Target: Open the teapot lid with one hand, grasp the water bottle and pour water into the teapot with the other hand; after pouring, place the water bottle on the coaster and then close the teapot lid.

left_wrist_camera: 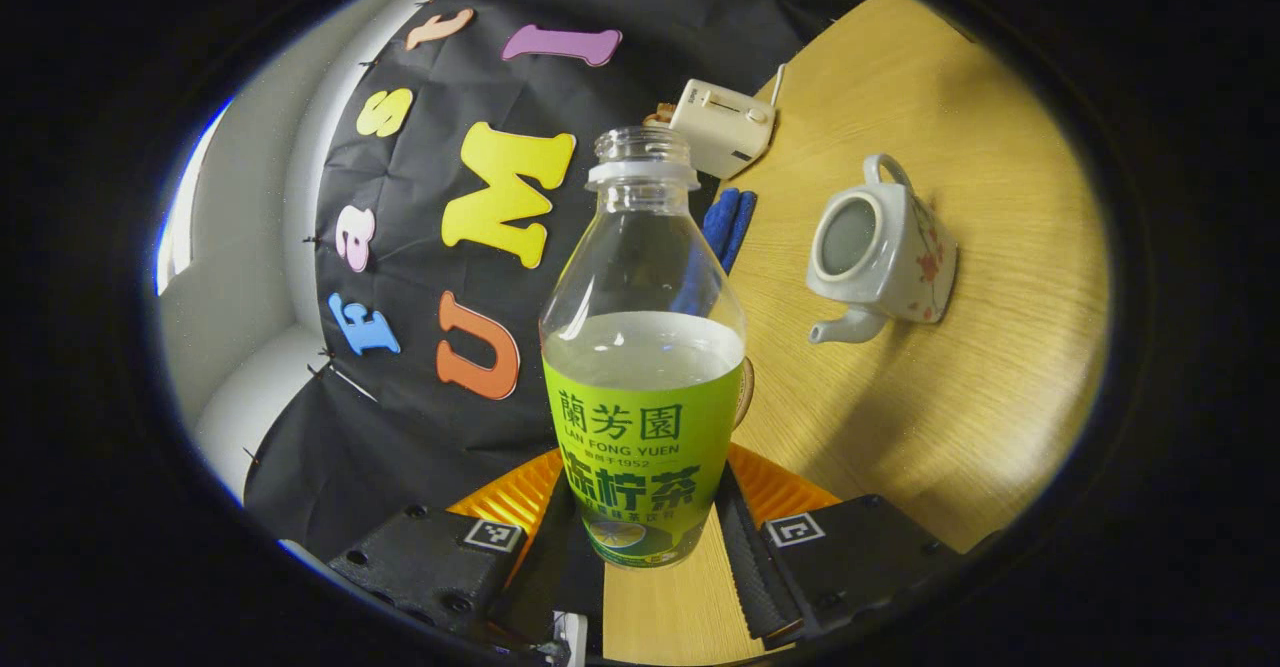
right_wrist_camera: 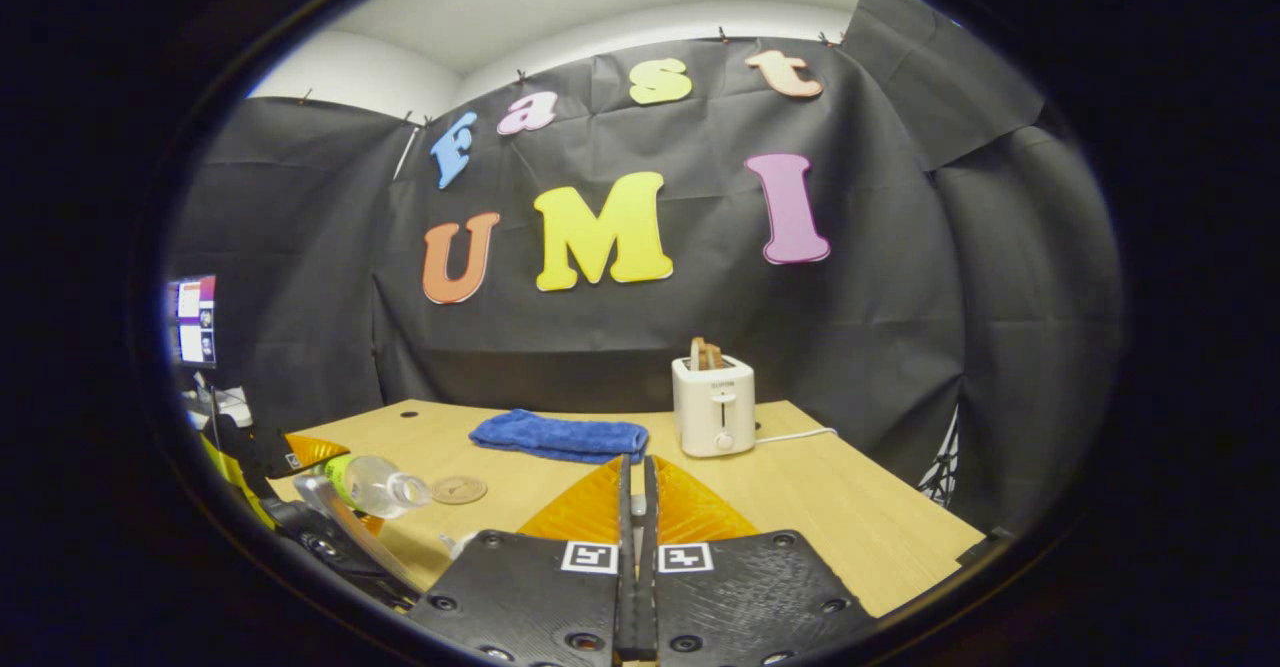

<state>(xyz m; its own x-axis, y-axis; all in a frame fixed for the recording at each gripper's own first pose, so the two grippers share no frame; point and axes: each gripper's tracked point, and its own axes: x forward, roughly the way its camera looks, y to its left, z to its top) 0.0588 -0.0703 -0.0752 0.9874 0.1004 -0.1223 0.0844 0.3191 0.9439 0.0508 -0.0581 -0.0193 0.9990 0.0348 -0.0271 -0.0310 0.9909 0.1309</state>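
Gripping the water bottle [left_wrist_camera: 643,367] low on its green-labelled body, the left gripper [left_wrist_camera: 640,537] has both fingers pressed against its sides; the bottle is uncapped, about half full of pale liquid, and the left gripper view is rolled, so the wooden table [left_wrist_camera: 950,397] stands tilted behind it. Just right of the bottle's neck, a blue cloth [left_wrist_camera: 728,227] lies on the table, with a white toaster [left_wrist_camera: 722,127] beyond it near the black backdrop. Further right stands the white teapot [left_wrist_camera: 885,252] with red flowers, its lid off, the opening bare and the spout pointing toward the bottle.

From the right gripper view, at far left, the same bottle [right_wrist_camera: 375,484] appears tipped with its open mouth aimed right, beside a round brown coaster [right_wrist_camera: 459,489] lying flat on the table [right_wrist_camera: 850,517]. The blue cloth [right_wrist_camera: 560,436] sits behind, and the toaster [right_wrist_camera: 714,405] right of it, slices showing in its slots. At the bottom centre, the right gripper [right_wrist_camera: 636,507] has its fingers drawn almost together; whether anything is pinched between them cannot be told.
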